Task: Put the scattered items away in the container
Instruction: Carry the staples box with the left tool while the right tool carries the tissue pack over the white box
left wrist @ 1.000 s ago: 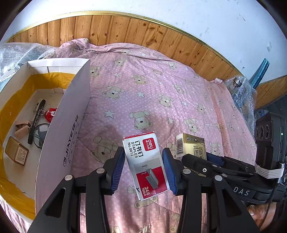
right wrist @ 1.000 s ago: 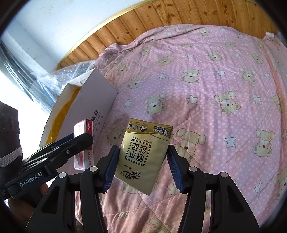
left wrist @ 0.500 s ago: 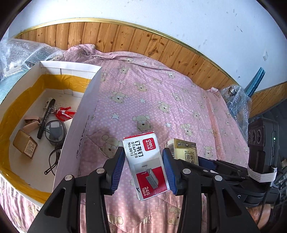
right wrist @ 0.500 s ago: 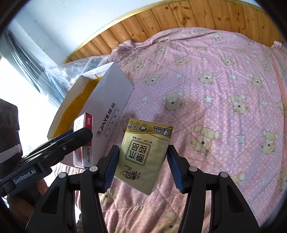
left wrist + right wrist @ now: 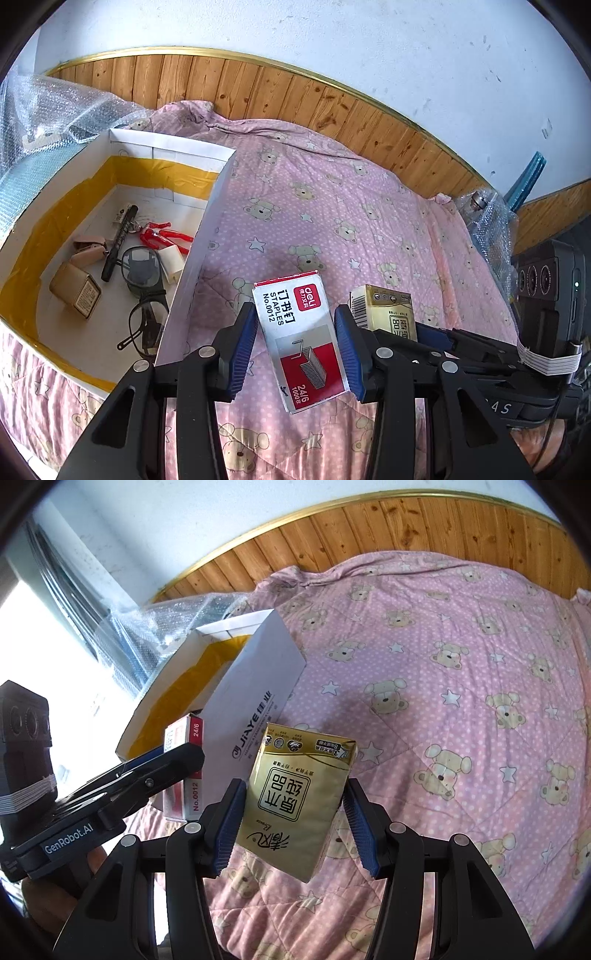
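Both loads have been lifted clear of the bed and carried toward the container since the earlier frames. The left tool [image 5: 297,341] is clamped on the staple box [image 5: 301,336], its blue pads pressing the two long sides; the box hangs tilted above the pink bear-print quilt [image 5: 351,221], just beside the near wall of the white cardboard box [image 5: 195,258] but not yet over its opening. The right tool [image 5: 291,821] is clamped on the gold tissue pack [image 5: 299,797], held likewise above the quilt and to the right of the staple box. Against the frame of a second ago, the left wrist view now looks down into more of the container: its floor shows a pair of glasses [image 5: 144,295], a black pen [image 5: 120,238], a red clip-like item [image 5: 162,234], a small brown carton [image 5: 75,293] and a white block [image 5: 171,262], where earlier the near wall hid most of these. The right wrist view shows the container's printed side wall larger and nearer than before. Judgement: transport is well advanced and both grips appear secure; release remains undone for both items. The left load looks first in line, needing travel leftward over the wall. The tall near wall is the likeliest obstruction.
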Demonstrator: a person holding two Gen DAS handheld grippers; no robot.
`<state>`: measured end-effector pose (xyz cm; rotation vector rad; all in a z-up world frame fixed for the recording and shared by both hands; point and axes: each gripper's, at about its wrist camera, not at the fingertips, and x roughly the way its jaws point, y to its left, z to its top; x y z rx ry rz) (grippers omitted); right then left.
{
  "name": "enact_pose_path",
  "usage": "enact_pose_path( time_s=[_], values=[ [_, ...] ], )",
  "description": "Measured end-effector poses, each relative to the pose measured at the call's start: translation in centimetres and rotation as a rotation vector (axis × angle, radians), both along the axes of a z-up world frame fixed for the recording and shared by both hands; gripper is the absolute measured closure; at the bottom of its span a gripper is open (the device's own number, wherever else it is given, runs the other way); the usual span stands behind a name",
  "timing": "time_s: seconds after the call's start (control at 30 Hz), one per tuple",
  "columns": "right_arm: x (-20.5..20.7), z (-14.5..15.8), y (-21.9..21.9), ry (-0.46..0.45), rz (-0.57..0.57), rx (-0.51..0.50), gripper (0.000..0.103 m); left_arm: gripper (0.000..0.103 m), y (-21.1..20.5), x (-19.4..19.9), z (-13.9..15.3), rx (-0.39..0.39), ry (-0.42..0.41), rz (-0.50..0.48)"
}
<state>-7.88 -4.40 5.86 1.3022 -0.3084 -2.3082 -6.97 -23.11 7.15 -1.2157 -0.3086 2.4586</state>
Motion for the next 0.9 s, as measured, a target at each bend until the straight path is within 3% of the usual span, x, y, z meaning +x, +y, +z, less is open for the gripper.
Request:
enact_pose_path(
  time_s=[0.63, 0.9],
  values=[
    [0.5, 2.7, -4.2, 0.042, 0.082, 0.015, 0.046, 0.059, -5.6, 1.0, 1.8, 0.076, 0.04, 0.078],
    [0.1, 3.1, -5.3, 0.045, 0.098, 0.019, 0.046, 0.059, -6.5, 0.8, 1.7, 0.067, 0.038, 0.091]
  ],
)
